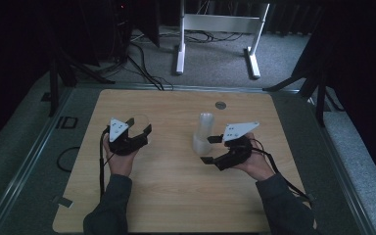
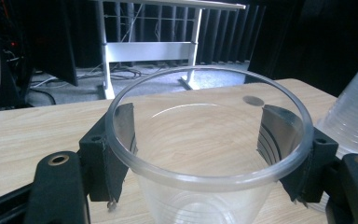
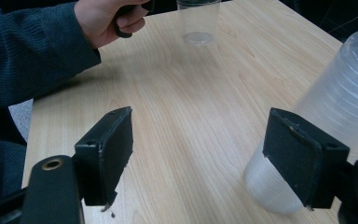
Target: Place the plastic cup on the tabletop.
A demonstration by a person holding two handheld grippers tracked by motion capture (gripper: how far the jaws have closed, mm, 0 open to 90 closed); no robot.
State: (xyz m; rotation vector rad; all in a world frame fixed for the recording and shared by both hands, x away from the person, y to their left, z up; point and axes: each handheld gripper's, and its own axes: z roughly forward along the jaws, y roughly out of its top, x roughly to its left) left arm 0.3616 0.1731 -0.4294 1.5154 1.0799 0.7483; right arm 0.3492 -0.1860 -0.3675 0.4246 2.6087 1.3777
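Left claw grips 1 clear cup at rim, just above surface. Lower it level, release only once base sits flat. Right claw gapes wide, empty, beside inverted cup stack; keep off it.

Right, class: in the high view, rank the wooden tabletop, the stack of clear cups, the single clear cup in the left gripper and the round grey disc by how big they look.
1. wooden tabletop
2. stack of clear cups
3. single clear cup, faint, so its place against the stack is unsure
4. round grey disc
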